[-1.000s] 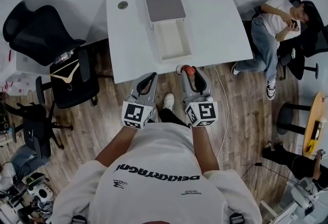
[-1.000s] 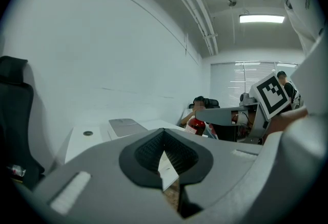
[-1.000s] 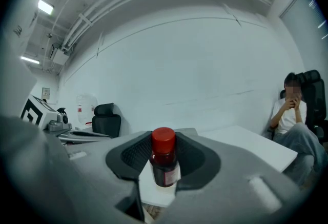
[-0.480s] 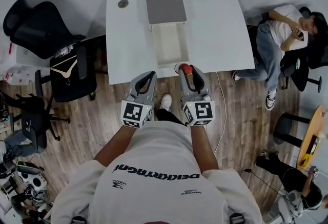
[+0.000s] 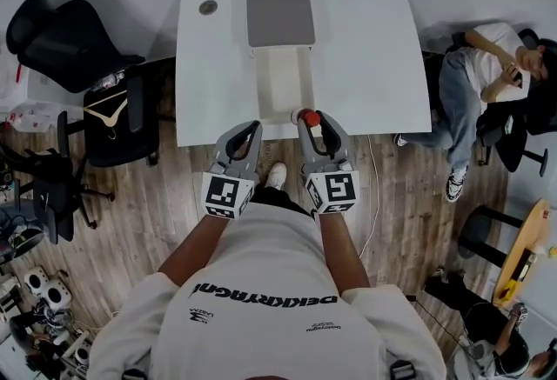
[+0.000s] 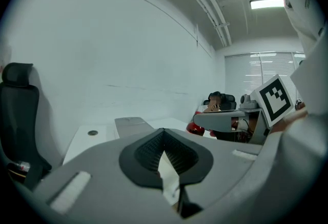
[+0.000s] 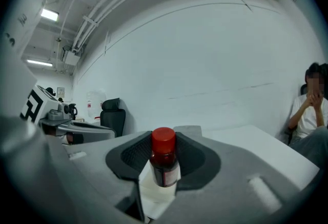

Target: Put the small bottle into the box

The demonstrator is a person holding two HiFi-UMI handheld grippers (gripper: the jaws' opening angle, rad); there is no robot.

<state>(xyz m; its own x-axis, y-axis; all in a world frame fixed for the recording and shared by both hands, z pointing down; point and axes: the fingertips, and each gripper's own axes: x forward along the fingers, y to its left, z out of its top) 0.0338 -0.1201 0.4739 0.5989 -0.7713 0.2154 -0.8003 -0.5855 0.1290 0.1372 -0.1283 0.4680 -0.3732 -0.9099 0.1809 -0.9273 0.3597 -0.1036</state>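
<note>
Your right tongs (image 5: 315, 119), gripping the small bottle (image 7: 164, 159), have come forward over the surface (image 5: 374, 56) edge, just short of the box (image 5: 283, 78); left tongs (image 5: 250, 127) closed, empty

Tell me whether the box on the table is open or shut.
Open: the grey lid lies at the far end of the box, whose white inside shows bare.

shirt (image 5: 261, 265): white, black lettering | left gripper (image 5: 247, 128), right gripper (image 5: 312, 119): grey, black-and-white marker cubes (image 5: 228, 195)
</note>
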